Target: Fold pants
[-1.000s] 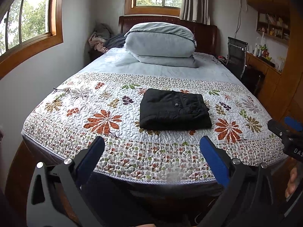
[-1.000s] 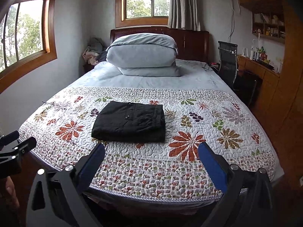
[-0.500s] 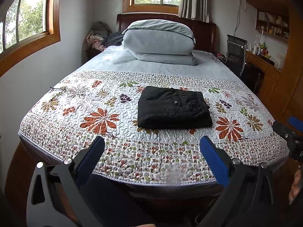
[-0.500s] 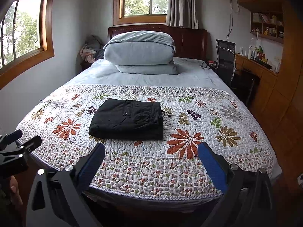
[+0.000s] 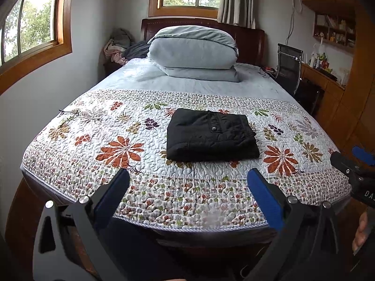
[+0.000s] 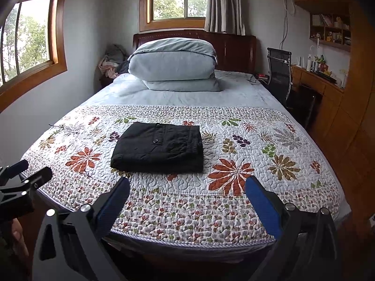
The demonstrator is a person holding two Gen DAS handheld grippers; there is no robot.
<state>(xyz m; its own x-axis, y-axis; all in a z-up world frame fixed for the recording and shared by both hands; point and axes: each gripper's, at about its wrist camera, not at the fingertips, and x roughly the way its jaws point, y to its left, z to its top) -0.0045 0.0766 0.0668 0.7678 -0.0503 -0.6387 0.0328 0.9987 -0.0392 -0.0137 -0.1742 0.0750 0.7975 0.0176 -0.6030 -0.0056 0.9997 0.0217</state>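
Observation:
Black pants (image 5: 211, 135) lie folded into a compact rectangle on the floral quilt (image 5: 98, 140) in the middle of the bed; they also show in the right wrist view (image 6: 159, 148). My left gripper (image 5: 187, 180) is open and empty, held back over the foot edge of the bed, well short of the pants. My right gripper (image 6: 187, 187) is open and empty, also back at the foot edge. The right gripper shows at the right edge of the left wrist view (image 5: 354, 164), and the left gripper at the left edge of the right wrist view (image 6: 21, 178).
A folded grey duvet (image 5: 192, 51) is stacked at the headboard. A black chair (image 5: 288, 68) and a wooden desk (image 5: 323, 79) stand right of the bed. Clothes (image 5: 117, 46) are piled at the back left corner. The wall is on the left.
Both grippers have drawn back and lowered slightly from the bed, so the folded pants sit a little farther away. The pants have not moved. Both grippers stay open.

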